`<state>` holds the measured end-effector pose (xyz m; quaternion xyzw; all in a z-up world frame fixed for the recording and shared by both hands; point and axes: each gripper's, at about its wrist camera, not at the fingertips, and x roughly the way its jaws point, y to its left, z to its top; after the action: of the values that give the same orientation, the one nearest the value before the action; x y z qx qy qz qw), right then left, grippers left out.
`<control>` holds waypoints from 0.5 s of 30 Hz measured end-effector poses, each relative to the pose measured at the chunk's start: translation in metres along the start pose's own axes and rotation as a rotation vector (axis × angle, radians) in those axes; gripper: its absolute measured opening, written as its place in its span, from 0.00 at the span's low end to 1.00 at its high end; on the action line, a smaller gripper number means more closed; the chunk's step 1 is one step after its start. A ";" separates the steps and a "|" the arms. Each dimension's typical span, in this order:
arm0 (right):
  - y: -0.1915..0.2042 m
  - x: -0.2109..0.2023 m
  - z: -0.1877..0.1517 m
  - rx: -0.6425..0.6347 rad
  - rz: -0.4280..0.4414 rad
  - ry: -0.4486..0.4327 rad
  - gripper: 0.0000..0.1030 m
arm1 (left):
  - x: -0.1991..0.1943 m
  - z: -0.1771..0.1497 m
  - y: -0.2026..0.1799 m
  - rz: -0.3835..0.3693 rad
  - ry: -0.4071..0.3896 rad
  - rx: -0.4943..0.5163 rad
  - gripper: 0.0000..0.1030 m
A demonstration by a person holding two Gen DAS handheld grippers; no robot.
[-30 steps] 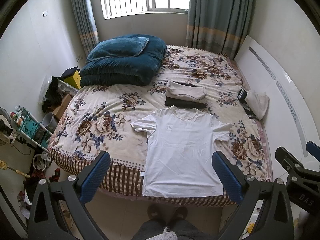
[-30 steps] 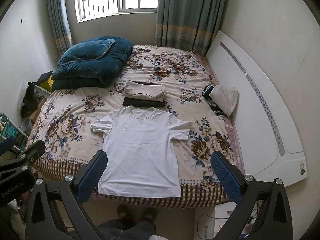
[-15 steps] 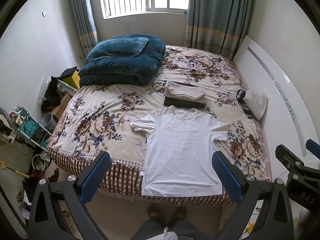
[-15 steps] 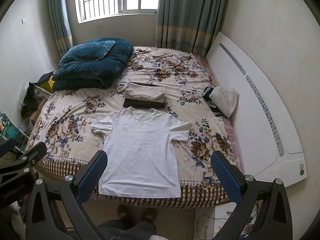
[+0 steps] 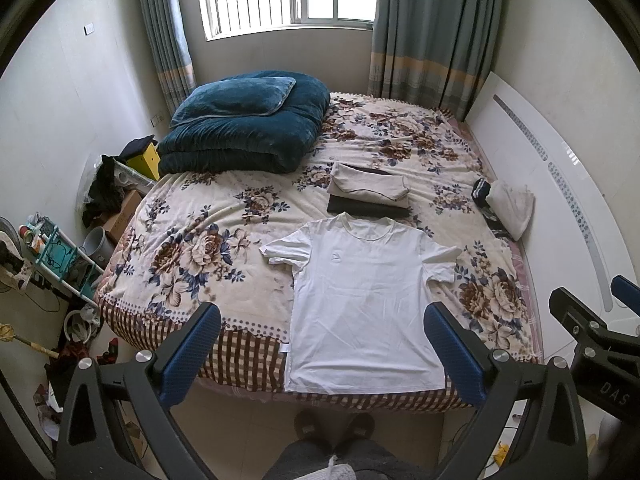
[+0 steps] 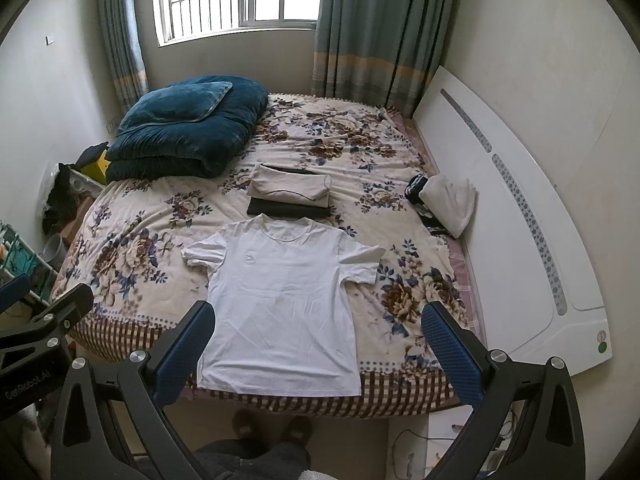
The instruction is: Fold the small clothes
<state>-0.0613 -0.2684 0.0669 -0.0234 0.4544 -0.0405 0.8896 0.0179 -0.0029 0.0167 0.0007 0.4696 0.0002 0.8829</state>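
A white T-shirt [image 5: 366,300] lies spread flat, front up, on the near part of the floral bed [image 5: 208,248], its hem at the bed's front edge. It also shows in the right wrist view [image 6: 282,300]. My left gripper [image 5: 320,344] is open and empty, held high above the bed's front edge. My right gripper [image 6: 318,340] is open and empty at the same height. Each gripper shows at the side of the other's view. A stack of folded clothes [image 5: 368,196], beige on dark, lies just beyond the shirt's collar.
A folded blue quilt with a pillow [image 5: 244,128] sits at the bed's far left. A white cloth on dark items [image 5: 508,208] lies by the white headboard [image 5: 560,184] on the right. Clutter and a rack [image 5: 52,256] stand on the floor at left. The person's feet [image 5: 332,428] are below.
Both views have drifted slightly; the grippers stay open and the shirt has not moved.
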 end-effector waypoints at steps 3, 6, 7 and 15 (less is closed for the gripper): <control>0.000 0.000 -0.001 0.002 0.001 0.000 1.00 | 0.000 -0.003 0.000 0.001 -0.001 0.001 1.00; 0.000 0.000 -0.002 0.004 -0.001 -0.002 1.00 | 0.000 -0.001 0.000 -0.001 0.000 0.000 1.00; 0.001 0.000 -0.002 0.006 -0.002 -0.001 1.00 | 0.000 -0.003 0.000 0.000 -0.001 0.001 1.00; -0.015 0.030 0.003 0.091 -0.068 -0.004 1.00 | 0.048 0.022 0.008 0.112 -0.087 -0.012 1.00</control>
<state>-0.0418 -0.2864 0.0457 0.0015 0.4492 -0.0913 0.8887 0.0632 0.0053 -0.0109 0.0216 0.4299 0.0523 0.9011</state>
